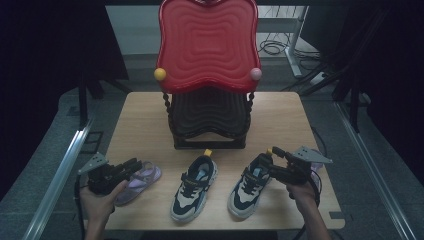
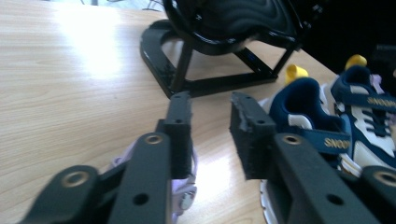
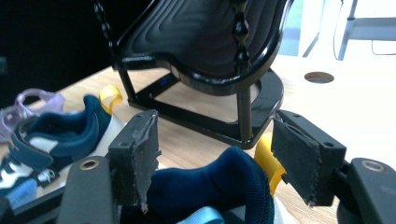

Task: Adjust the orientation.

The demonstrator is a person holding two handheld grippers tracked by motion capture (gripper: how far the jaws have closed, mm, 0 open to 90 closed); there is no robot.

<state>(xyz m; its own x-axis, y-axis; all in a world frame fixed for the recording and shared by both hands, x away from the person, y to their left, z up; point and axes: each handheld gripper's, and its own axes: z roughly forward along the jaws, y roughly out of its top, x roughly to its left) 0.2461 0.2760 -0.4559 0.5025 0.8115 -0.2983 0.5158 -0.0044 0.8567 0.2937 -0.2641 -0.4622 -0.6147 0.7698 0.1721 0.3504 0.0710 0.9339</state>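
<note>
A two-tier rack (image 1: 207, 75), red tray over black tray, stands at the table's (image 1: 145, 125) far middle. In front of it two navy-and-white sneakers lie side by side, toes toward the person, heels toward the rack, leaning rightward. The right gripper (image 1: 276, 162), jaws spread, straddles the right sneaker's (image 1: 247, 187) heel; the left gripper (image 1: 132, 166), also unclenched, hovers over a lilac sandal (image 1: 140, 181) left of the middle sneaker (image 1: 192, 189).

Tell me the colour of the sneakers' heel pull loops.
Yellow; the heel loop shows best in the right gripper view.
</note>
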